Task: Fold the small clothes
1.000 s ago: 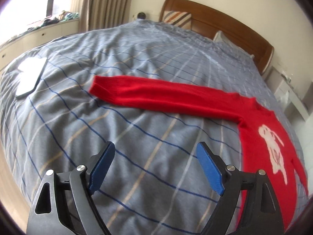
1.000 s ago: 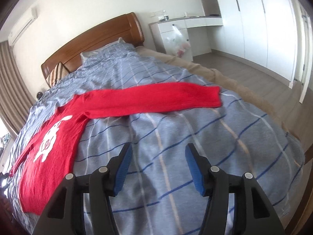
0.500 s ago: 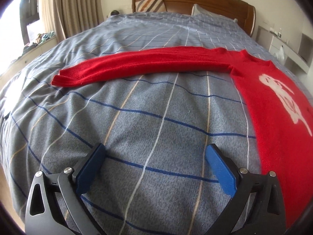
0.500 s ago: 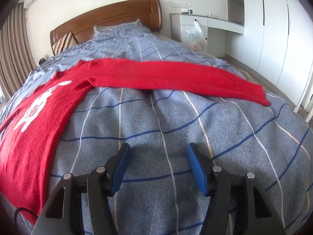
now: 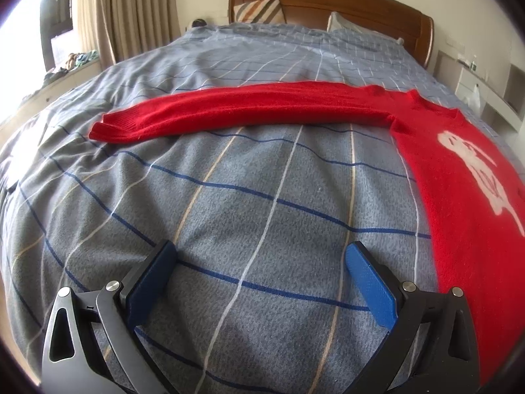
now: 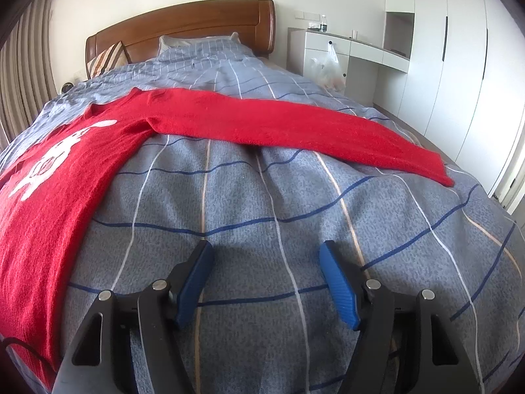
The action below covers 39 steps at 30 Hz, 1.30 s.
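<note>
A red sweater (image 5: 459, 170) with a white figure on its chest lies flat on the bed, sleeves spread out. In the left wrist view one sleeve (image 5: 229, 111) reaches left, its cuff at the far left. In the right wrist view the sweater body (image 6: 59, 177) is at the left and the other sleeve (image 6: 295, 124) reaches right. My left gripper (image 5: 259, 256) is open and empty, low over the bedspread, short of the sleeve. My right gripper (image 6: 265, 256) is open and empty, low over the bedspread below its sleeve.
The grey-blue checked bedspread (image 5: 246, 197) covers the bed. A wooden headboard (image 6: 183, 23) with pillows stands at the far end. Curtains (image 5: 131, 10) and a window sill are to the left. A white desk (image 6: 354, 52) and wardrobes stand to the right.
Both grippers have swung to face the headboard and dropped closer to the bedspread, nearer the sleeves. The left jaws have opened wider. The sweater has not moved.
</note>
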Each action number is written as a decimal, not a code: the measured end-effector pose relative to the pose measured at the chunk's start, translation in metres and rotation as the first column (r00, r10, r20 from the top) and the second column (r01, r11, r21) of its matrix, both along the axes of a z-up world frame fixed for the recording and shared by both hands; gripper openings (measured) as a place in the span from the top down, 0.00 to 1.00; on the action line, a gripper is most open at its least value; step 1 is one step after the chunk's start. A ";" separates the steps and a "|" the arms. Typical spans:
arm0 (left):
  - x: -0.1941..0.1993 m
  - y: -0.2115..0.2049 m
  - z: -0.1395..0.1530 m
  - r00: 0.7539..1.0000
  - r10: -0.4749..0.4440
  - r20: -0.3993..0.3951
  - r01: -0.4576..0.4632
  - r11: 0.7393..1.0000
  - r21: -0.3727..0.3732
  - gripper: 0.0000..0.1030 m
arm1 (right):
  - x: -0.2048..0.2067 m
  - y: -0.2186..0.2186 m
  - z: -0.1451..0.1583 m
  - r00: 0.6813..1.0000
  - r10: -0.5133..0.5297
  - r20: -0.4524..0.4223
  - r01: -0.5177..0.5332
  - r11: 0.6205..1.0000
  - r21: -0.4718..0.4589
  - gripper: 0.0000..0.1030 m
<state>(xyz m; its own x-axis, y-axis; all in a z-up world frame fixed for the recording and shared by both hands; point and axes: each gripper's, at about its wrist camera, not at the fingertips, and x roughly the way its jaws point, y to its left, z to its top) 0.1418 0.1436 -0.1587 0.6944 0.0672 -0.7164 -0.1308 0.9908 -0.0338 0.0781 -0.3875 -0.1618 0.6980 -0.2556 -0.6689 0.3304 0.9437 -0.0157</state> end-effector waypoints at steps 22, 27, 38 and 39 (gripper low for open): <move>-0.001 -0.007 -0.001 1.000 -0.015 0.012 0.014 0.999 0.048 0.00 | 0.006 0.008 -0.004 1.000 -0.011 -0.015 0.010 0.999 -0.045 0.33; -0.003 -0.008 -0.002 1.000 -0.015 0.015 0.014 0.999 0.050 0.00 | 0.006 0.008 -0.004 1.000 -0.013 -0.017 0.012 0.999 -0.048 0.33; -0.004 -0.008 -0.002 1.000 -0.014 0.016 0.013 0.999 0.052 0.00 | 0.006 0.007 -0.005 1.000 -0.017 -0.021 0.016 0.998 -0.055 0.32; -0.004 -0.008 -0.002 1.000 -0.014 0.016 0.013 0.999 0.052 0.00 | 0.006 0.007 -0.005 1.000 -0.017 -0.021 0.016 0.998 -0.055 0.32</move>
<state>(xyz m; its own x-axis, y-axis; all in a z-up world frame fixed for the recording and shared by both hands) 0.1379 0.1352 -0.1605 0.7072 0.0945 -0.7007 -0.1172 0.9930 0.0157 0.0845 -0.3808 -0.1665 0.6793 -0.3038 -0.6681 0.3449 0.9357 -0.0748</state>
